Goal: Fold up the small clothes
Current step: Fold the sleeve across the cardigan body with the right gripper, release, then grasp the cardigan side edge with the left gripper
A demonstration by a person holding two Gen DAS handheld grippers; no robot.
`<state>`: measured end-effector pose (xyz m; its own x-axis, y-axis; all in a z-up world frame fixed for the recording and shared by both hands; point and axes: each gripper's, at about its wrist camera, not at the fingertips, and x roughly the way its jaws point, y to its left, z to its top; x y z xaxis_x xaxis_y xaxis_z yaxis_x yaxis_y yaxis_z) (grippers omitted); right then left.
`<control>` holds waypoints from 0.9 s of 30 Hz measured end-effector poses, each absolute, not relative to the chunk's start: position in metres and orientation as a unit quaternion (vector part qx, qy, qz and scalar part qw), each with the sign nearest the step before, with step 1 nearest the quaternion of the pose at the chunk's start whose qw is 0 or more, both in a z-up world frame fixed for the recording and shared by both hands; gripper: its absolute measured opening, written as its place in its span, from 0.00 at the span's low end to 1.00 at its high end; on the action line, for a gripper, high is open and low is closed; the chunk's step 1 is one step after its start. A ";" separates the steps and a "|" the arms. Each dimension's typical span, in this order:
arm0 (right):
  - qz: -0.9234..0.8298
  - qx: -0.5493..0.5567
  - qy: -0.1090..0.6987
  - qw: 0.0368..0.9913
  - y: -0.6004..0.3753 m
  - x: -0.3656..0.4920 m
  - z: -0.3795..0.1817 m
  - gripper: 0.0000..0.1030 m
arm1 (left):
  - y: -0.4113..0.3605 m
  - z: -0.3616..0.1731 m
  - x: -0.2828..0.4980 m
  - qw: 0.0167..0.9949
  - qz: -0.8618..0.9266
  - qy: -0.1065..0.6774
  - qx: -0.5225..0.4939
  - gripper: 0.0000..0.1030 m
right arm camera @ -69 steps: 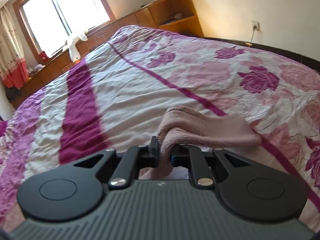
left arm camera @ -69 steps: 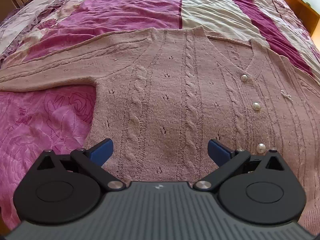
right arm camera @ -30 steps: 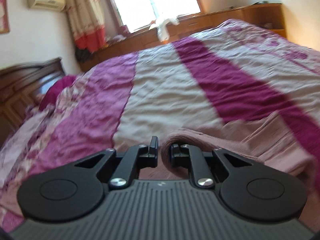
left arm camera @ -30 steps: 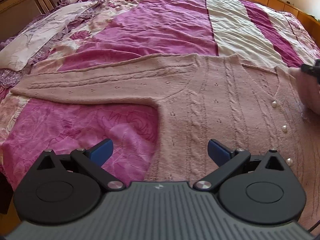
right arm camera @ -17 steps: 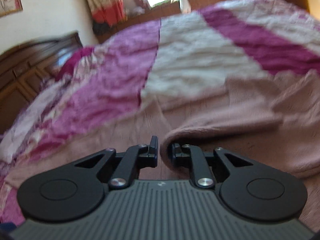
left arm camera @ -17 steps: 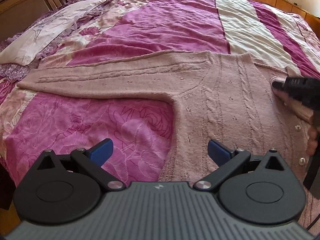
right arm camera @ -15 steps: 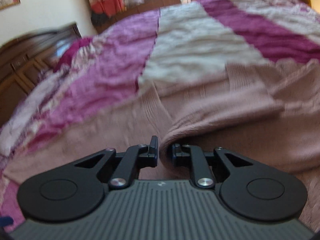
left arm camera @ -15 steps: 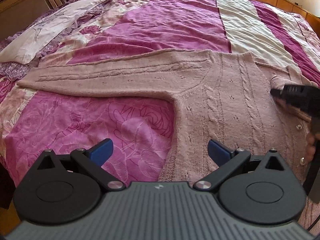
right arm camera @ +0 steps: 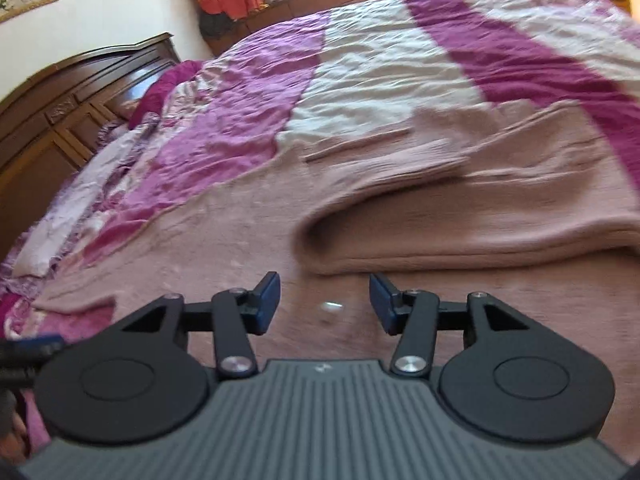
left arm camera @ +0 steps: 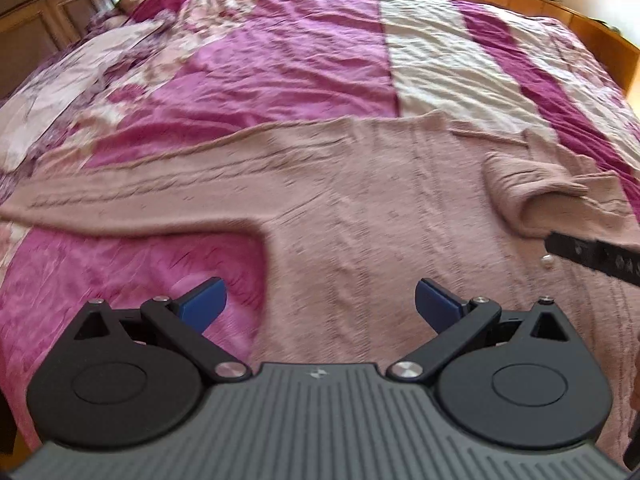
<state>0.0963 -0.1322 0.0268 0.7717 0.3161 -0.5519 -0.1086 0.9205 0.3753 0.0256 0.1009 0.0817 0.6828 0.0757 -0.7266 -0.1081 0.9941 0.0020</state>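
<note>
A pink cardigan (left arm camera: 360, 216) lies flat on the bedspread (left arm camera: 280, 60), one sleeve (right arm camera: 460, 216) folded across its chest at 1 o'clock. Right gripper (right arm camera: 324, 300) half-open, empty; left gripper (left arm camera: 318, 300) wide, empty. Next, likely: the outstretched sleeve (left arm camera: 132, 192) at 10 o'clock.

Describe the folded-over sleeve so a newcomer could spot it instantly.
Start at the bed's striped magenta-and-cream quilt, where a dusty-pink knit cardigan lies flat. The folded sleeve is the raised roll lying across the cardigan's chest, just beyond the open right gripper. The other sleeve lies flat, stretched out over the quilt.
</note>
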 end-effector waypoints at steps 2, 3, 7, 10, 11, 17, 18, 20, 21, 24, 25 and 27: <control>0.096 0.162 0.316 0.930 -0.147 0.090 0.028 0.51 | 0.090 0.085 0.032 0.919 0.039 0.392 -0.014 1.00; 0.085 0.162 0.315 0.931 -0.155 0.086 0.029 0.51 | 0.084 0.086 0.035 0.920 0.032 0.390 -0.010 1.00; 0.039 0.157 0.308 0.938 -0.186 0.075 0.029 0.51 | 0.059 0.090 0.051 0.923 0.006 0.385 -0.002 1.00; 0.003 0.165 0.288 0.943 -0.210 0.067 0.029 0.51 | 0.040 0.090 0.065 0.924 -0.012 0.383 0.005 1.00; -0.011 0.168 0.278 0.946 -0.217 0.066 0.028 0.51 | 0.033 0.090 0.070 0.924 -0.021 0.383 0.005 1.00; -0.049 0.193 0.253 0.947 -0.248 0.075 0.016 0.50 | -0.007 0.083 0.099 0.924 -0.051 0.378 0.030 1.00; -0.050 0.199 0.252 0.946 -0.251 0.077 0.012 0.50 | -0.015 0.082 0.105 0.924 -0.055 0.377 0.036 1.00; -0.045 0.210 0.247 0.945 -0.255 0.080 0.003 0.50 | -0.028 0.077 0.115 0.923 -0.058 0.377 0.049 1.00; -0.040 0.210 0.245 0.946 -0.255 0.080 -0.002 0.50 | -0.034 0.074 0.121 0.923 -0.061 0.377 0.056 1.00; -0.027 0.189 0.238 0.952 -0.247 0.080 -0.012 0.50 | -0.055 0.066 0.134 0.923 -0.068 0.370 0.083 1.00; -0.027 0.179 0.235 0.955 -0.243 0.080 -0.014 0.50 | -0.061 0.064 0.138 0.923 -0.071 0.366 0.092 1.00; -0.029 0.165 0.229 0.959 -0.239 0.078 -0.017 0.50 | -0.075 0.060 0.145 0.924 -0.082 0.356 0.112 1.00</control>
